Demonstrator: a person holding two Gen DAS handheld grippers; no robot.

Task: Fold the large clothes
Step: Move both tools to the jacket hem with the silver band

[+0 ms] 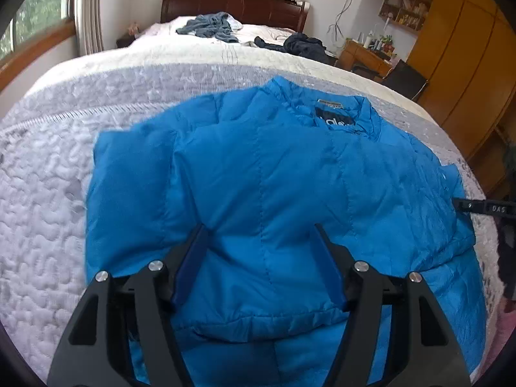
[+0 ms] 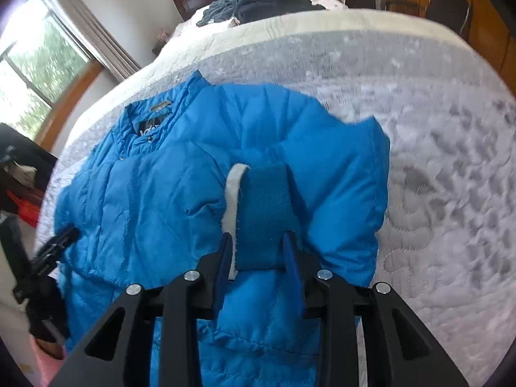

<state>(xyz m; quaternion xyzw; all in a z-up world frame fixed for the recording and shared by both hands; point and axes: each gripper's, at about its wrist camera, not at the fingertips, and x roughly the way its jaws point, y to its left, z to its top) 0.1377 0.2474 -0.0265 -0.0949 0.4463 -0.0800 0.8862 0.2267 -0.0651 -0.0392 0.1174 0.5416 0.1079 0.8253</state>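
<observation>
Quilted white bedspread [image 1: 48, 225] covers the bed beneath both of your claws, and the blue puffer jacket [image 1: 258, 167] lies spread on it, collar pointing away from you. Your left claw [image 1: 259, 229] stands wide open, hovering over the jacket's lower middle with nothing between its blue pads [image 1: 190, 264]. Your right claw [image 2: 258, 237] is partly closed about the sleeve cuff [image 2: 262, 216], a darker blue knit band with a white edge to the left of the fingers; the pads sit on either side of the cuff, though whether they press it firmly cannot be told. Ahead of this claw the sleeve lies doubled over the jacket's body. Beyond the collar, past the label [image 2: 150, 129], the bedspread runs to a heap of dark clothes [image 1: 209, 25] near the wooden headboard [image 1: 232, 3]. Farther right of the left claw stand a desk [image 1: 367, 54] and wooden wardrobes [image 1: 467, 58].
</observation>
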